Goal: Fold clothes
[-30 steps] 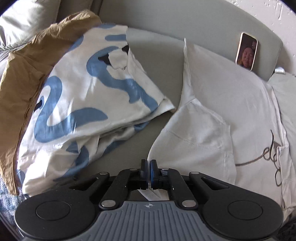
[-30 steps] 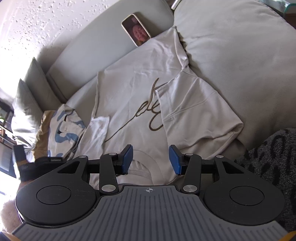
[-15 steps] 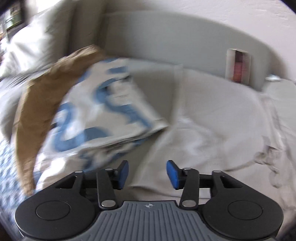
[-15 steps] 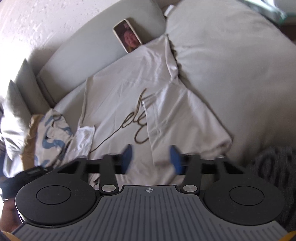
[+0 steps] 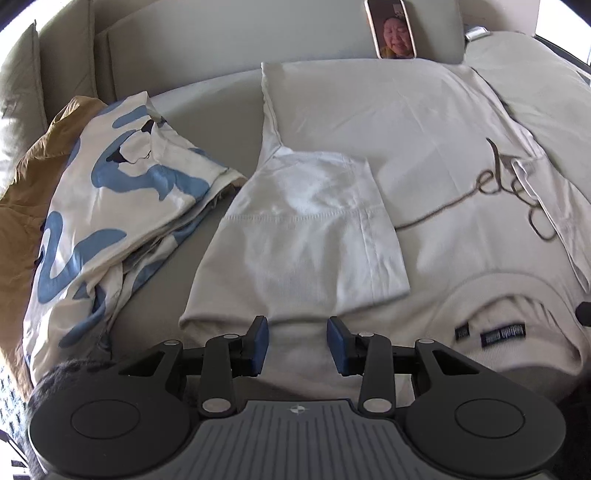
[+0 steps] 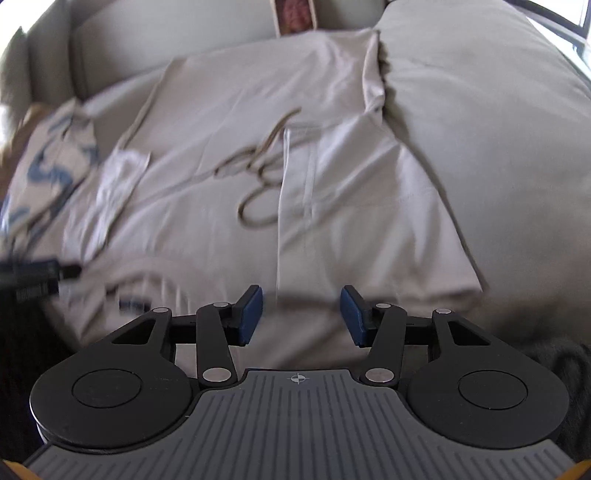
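Note:
A cream T-shirt (image 5: pixel 406 122) with brown script lettering (image 5: pixel 517 192) lies flat on the grey sofa seat, collar and labels (image 5: pixel 502 330) nearest me. Both its sleeves are folded inward: the left sleeve (image 5: pixel 314 221) and the right sleeve (image 6: pixel 351 192). My left gripper (image 5: pixel 297 345) is open just above the shirt's near left shoulder, holding nothing. My right gripper (image 6: pixel 301 314) is open over the near right shoulder, also holding nothing. The left gripper's tip (image 6: pixel 55 273) shows at the left edge of the right wrist view.
A folded white garment with blue swirls (image 5: pixel 122 192) lies on a tan cloth (image 5: pixel 29 177) at the left. A phone (image 5: pixel 391 29) leans on the sofa back. A large grey cushion (image 6: pixel 480 92) bounds the right side. Dark patterned fabric (image 6: pixel 561 365) lies at the near right.
My left gripper has opened and let go of the left sleeve, now lying folded on the shirt, then drew back. My right gripper stayed open and shifted closer over the right shoulder.

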Demonstrator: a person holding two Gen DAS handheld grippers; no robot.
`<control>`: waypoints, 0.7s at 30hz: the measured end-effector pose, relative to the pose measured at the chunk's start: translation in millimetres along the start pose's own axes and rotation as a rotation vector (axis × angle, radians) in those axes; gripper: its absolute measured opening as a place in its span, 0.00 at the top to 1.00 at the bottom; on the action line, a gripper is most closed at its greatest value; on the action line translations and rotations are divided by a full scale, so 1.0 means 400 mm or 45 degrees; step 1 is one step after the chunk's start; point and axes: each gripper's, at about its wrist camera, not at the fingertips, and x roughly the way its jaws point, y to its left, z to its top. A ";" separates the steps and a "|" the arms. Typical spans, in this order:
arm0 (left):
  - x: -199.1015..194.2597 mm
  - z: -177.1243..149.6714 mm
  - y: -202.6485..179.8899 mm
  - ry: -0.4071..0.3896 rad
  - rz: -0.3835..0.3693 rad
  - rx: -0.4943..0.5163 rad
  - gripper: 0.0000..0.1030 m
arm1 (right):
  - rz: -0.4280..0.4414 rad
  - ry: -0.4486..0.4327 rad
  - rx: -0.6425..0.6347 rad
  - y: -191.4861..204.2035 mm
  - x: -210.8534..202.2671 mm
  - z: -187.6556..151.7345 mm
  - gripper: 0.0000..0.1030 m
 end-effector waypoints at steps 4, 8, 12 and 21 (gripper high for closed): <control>-0.035 -0.026 -0.003 -0.004 -0.064 0.022 0.59 | 0.031 0.042 0.049 -0.013 -0.043 -0.030 0.62; -0.076 -0.027 -0.034 -0.102 -0.032 0.066 0.57 | 0.089 -0.053 0.034 0.005 -0.099 -0.029 0.62; -0.084 -0.016 -0.093 -0.135 -0.039 0.120 0.56 | 0.109 -0.120 -0.029 0.058 -0.108 -0.001 0.68; -0.053 -0.017 -0.156 -0.082 -0.064 0.125 0.56 | 0.075 -0.099 -0.150 0.161 -0.046 0.008 0.75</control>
